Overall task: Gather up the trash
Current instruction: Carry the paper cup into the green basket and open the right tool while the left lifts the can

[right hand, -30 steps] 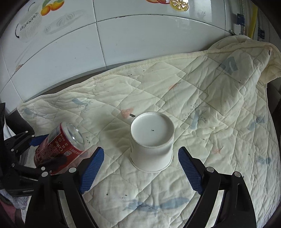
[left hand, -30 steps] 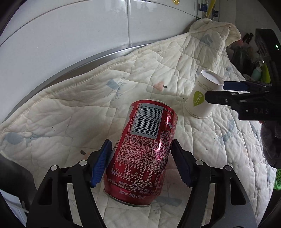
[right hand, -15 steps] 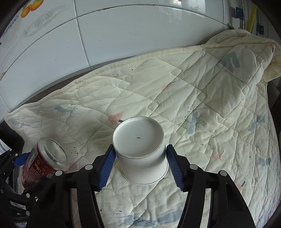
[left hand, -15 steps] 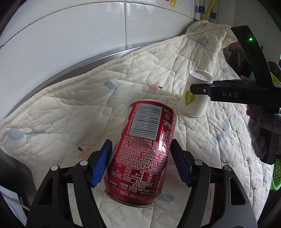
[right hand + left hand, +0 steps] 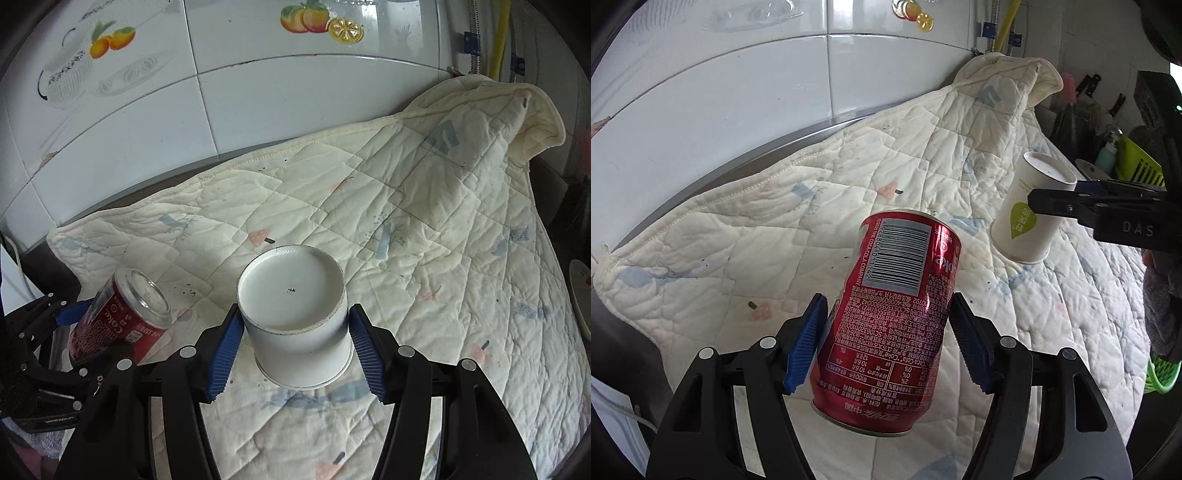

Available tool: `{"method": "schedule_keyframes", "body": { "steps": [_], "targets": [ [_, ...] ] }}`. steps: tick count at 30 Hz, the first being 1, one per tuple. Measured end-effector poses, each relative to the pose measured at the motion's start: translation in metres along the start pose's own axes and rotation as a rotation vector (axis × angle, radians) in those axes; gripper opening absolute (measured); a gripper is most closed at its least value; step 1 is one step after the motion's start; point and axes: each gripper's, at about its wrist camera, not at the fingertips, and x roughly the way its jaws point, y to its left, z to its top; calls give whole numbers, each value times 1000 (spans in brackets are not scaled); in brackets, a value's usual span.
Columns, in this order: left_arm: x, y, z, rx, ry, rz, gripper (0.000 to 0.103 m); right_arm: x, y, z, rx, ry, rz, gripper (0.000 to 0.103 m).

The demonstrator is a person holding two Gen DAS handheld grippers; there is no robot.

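My left gripper (image 5: 888, 334) is shut on a red Coca-Cola can (image 5: 890, 306) and holds it tilted above the quilted cloth (image 5: 820, 206). The can also shows in the right wrist view (image 5: 122, 317), at the left. My right gripper (image 5: 293, 341) is shut on an upside-down white paper cup (image 5: 295, 317) with its blue pads against both sides. In the left wrist view the cup (image 5: 1028, 214) with a green leaf mark hangs tilted at the right, held by the right gripper (image 5: 1071, 195), clear of the cloth.
The cream quilted cloth (image 5: 406, 221) covers the counter in front of a white tiled wall (image 5: 240, 110). A green basket (image 5: 1161, 369) and kitchen items (image 5: 1108, 155) stand at the far right. A yellow pipe (image 5: 500, 37) runs up the back right corner.
My right gripper closed on the paper cup and lifted it off the cloth. My left gripper raised the can a little.
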Motion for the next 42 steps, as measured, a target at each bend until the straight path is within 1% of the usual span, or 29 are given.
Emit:
{"method": "schedule_keyframes", "body": {
  "steps": [5, 11, 17, 24, 27, 32, 36, 40, 42],
  "targets": [
    [-15, -26, -5, 29, -16, -31, 66, -48, -9, -30, 20, -37, -22, 57],
    [-35, -66, -13, 80, -35, -78, 66, -97, -33, -75, 85, -53, -82, 57],
    [-54, -116, -20, 146, -54, -131, 66, -152, -69, -126, 182, -72, -141, 57],
    [-65, -183, -33, 230, -58, -209, 66, -217, -114, -184, 271, -93, -245, 57],
    [-69, -212, -36, 262, -60, -256, 66, -240, -135, -210, 310, -91, -294, 57],
    [-74, -262, -42, 328, -55, -314, 66, -273, -172, -250, 377, -79, -394, 57],
    [-77, -299, -45, 370, -46, -361, 66, -290, -200, -276, 434, -64, -455, 57],
    [-82, -328, -48, 411, -45, -392, 66, -302, -222, -300, 495, -59, -477, 58],
    [-84, -340, -48, 430, -47, -404, 66, -306, -228, -306, 519, -60, -483, 60]
  ]
}}
